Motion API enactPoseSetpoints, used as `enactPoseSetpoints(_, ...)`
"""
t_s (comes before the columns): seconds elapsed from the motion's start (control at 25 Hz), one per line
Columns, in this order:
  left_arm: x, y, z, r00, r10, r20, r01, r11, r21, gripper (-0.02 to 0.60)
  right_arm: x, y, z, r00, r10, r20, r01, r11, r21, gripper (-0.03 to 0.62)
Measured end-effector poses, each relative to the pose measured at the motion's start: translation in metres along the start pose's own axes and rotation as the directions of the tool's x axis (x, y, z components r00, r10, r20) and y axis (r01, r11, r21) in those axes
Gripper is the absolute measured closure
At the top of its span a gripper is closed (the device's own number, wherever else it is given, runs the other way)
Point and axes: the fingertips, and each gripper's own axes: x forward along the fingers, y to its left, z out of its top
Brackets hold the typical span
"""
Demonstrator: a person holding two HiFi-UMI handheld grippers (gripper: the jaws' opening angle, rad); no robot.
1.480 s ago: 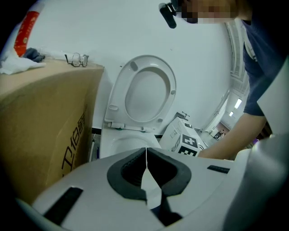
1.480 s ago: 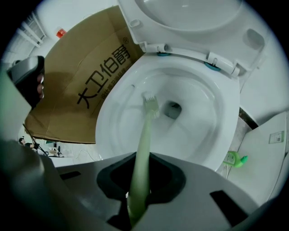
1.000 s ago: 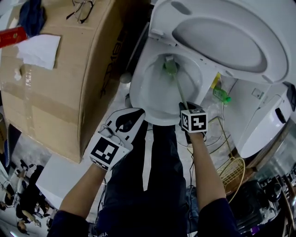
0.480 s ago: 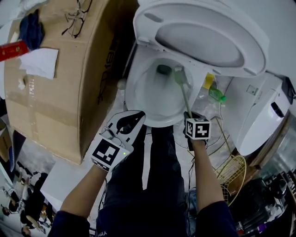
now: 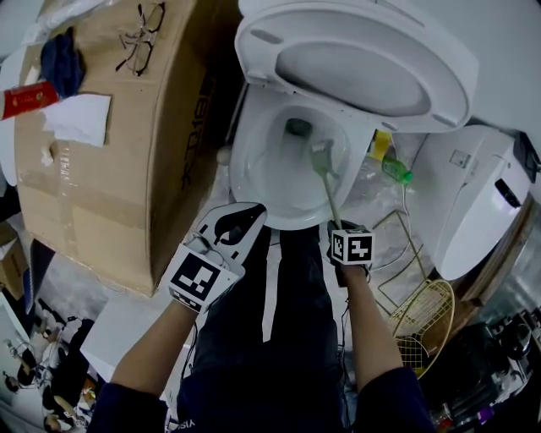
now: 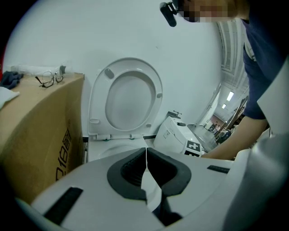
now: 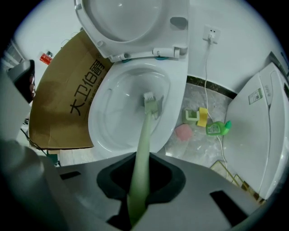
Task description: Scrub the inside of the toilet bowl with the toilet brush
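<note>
Right gripper (image 7: 137,191) is clamped on the green handle of the toilet brush (image 7: 146,122). Brush head sits inside the toilet bowl (image 7: 97,131), against its right inner wall. Left gripper (image 6: 146,173) is closed on nothing, near the bowl's front.

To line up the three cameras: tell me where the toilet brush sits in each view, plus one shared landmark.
Head view: toilet brush at upper centre, head in the bowl, handle running down to the right gripper.
Left gripper view: not in it.
Right gripper view: centre, rising from between the jaws into the bowl.
Shared landmark: the raised toilet lid, in all three.
</note>
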Motion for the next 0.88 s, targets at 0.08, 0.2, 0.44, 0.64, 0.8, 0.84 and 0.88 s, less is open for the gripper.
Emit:
enactPoseSetpoints(0.08, -0.002, -0.003, 0.001, 1.0, -0.002, -0.003, 0.002, 1.0, 0.007, 0.549, -0.001, 0.006, -0.007, 1.0, 0.007, -0.01, -0.007, 1.0, 0.001, 0.546)
enactPoseSetpoints(0.2, -0.007, -0.005, 0.006, 1.0, 0.001, -0.002, -0.001, 1.0, 0.012, 0.549, -0.005, 0.015, -0.01, 0.999, 0.031, -0.006, -0.031, 0.999, -0.01, 0.546)
enactPoseSetpoints(0.44, -0.015, -0.003, 0.021, 1.0, 0.017, 0.022, -0.018, 1.0, 0.018, 0.549, -0.026, 0.032, 0.01, 0.995, 0.078, 0.055, -0.075, 0.995, -0.06, 0.546)
enactPoseSetpoints(0.64, -0.024, -0.004, 0.036, 0.998, 0.027, 0.051, -0.029, 0.999, 0.038, 0.549, -0.051, 0.055, 0.034, 0.982, 0.13, 0.133, -0.118, 0.988, -0.101, 0.546)
enactPoseSetpoints(0.8, -0.032, -0.004, 0.049, 0.997, 0.039, 0.066, -0.043, 0.998, 0.049, 0.549, -0.073, 0.071, 0.048, 0.97, 0.162, 0.181, -0.138, 0.981, -0.137, 0.546)
enactPoseSetpoints(0.84, -0.034, -0.004, 0.052, 0.997, 0.042, 0.067, -0.046, 0.997, 0.057, 0.549, -0.079, 0.074, 0.049, 0.968, 0.167, 0.189, -0.14, 0.979, -0.149, 0.546)
enactPoseSetpoints(0.88, -0.037, -0.005, 0.055, 0.997, 0.046, 0.068, -0.051, 0.997, 0.065, 0.549, -0.086, 0.077, 0.05, 0.966, 0.172, 0.194, -0.142, 0.977, -0.162, 0.546)
